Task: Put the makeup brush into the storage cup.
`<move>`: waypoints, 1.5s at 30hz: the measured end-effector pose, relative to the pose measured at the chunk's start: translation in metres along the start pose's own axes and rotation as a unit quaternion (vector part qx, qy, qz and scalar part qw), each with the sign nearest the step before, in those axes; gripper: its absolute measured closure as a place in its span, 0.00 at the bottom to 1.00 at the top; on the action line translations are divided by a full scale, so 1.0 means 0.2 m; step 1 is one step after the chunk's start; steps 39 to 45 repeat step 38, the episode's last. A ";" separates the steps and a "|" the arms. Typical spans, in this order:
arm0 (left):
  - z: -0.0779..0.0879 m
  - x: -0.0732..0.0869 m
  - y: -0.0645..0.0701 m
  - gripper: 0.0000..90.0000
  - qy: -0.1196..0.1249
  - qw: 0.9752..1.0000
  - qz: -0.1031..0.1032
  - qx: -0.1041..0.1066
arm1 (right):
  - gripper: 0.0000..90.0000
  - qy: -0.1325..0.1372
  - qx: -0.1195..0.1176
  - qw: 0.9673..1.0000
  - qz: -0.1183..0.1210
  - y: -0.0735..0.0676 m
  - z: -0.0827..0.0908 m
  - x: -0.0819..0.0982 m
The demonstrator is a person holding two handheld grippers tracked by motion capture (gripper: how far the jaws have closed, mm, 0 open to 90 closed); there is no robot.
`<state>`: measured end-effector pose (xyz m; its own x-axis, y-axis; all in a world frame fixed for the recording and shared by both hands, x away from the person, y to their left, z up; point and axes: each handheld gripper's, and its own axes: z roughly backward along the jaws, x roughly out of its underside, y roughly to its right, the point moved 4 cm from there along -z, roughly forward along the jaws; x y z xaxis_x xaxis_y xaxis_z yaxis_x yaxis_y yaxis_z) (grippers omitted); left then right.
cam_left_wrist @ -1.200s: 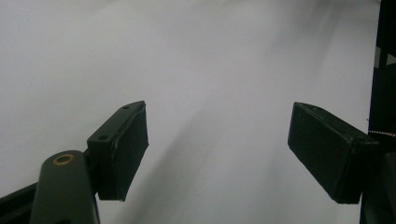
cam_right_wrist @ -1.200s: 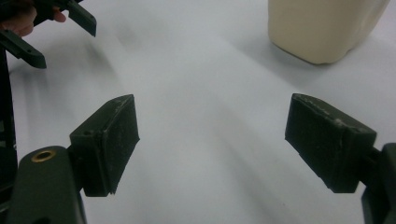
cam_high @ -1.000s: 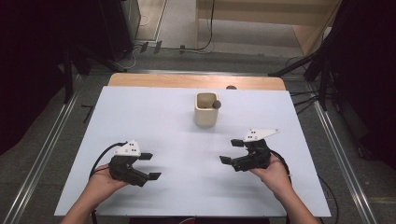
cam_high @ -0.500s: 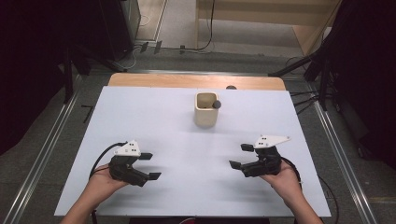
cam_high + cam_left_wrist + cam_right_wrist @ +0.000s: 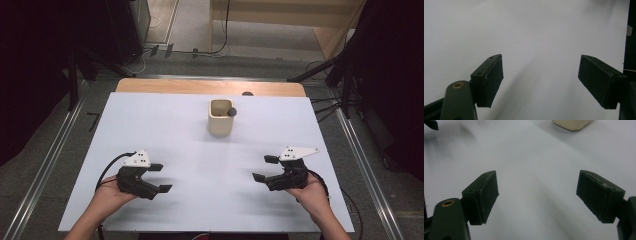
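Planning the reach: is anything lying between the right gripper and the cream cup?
Nothing: in the high view only bare white table separates the right gripper from the cream cup.

You see the white surface [image 5: 200, 150] brightly and evenly lit from overhead — the surroundings on both sides fall into near black. Soft, faint shadows lie just under and beside your left hand-held gripper [image 5: 159, 178] and your right hand-held gripper [image 5: 265, 168]. In both gripper views the black jaws stand fairly sharp, while the surface beyond them blurs into grey streaks. The cream cup [image 5: 571, 124] beyond the right hand-held gripper is out of focus — no harsh glare anywhere.
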<state>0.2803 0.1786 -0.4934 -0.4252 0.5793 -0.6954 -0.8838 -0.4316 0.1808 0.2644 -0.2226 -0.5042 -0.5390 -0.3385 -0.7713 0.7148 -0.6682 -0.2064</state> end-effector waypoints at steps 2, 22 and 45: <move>0.00 0.00 0.00 0.23 -0.001 1.000 0.001 -0.002 | 0.21 0.000 0.003 1.000 -0.006 0.01 0.00 0.00; -0.01 0.01 -0.01 0.23 -0.006 1.000 0.001 -0.002 | 0.22 0.000 -0.001 1.000 -0.015 0.03 -0.01 0.00; -0.01 0.01 -0.01 0.23 -0.008 1.000 0.000 -0.002 | 0.22 -0.014 -0.008 1.000 -0.015 0.01 -0.03 0.00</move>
